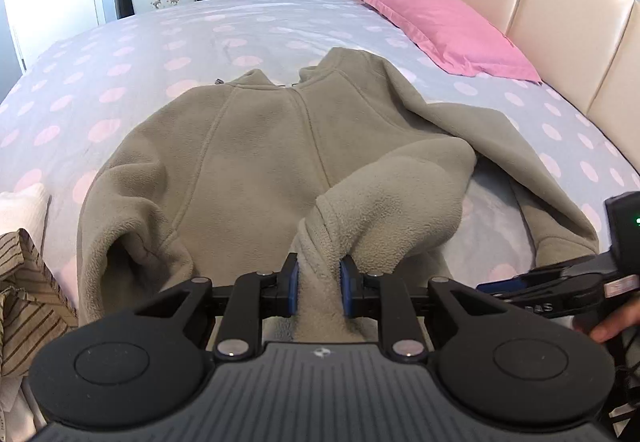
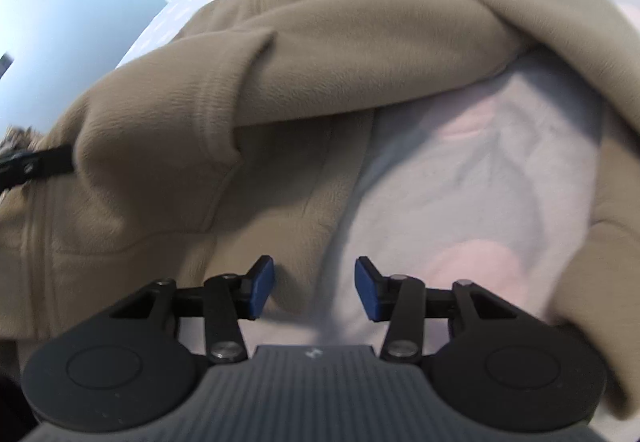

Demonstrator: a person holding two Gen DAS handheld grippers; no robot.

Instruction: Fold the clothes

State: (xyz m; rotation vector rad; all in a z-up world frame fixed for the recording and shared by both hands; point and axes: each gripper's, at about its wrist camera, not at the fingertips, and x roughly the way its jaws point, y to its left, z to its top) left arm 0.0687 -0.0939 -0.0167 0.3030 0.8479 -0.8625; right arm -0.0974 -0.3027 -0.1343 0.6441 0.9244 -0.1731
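I am gripping a bunched hem corner of the olive-green fleece jacket [image 1: 256, 146] in my left tongs [image 1: 319, 288], pads pressing on the cloth, and lifting it over the jacket's body, which is lying just ahead of those tongs on the bed with the grey, pink-dotted sheet [image 1: 120, 54]. My right tongs [image 2: 315, 289] are standing open with nothing between them, hovering just above the jacket's edge and the bare sheet. I judge the fold as barely begun: one flap is coming over, while the sleeve trailing to the right of my left tongs, toward the pink pillow [image 1: 444, 26], is lying loose and unfolded. The jacket's near hem is hiding under my tongs, and the right wrist view is blurring.
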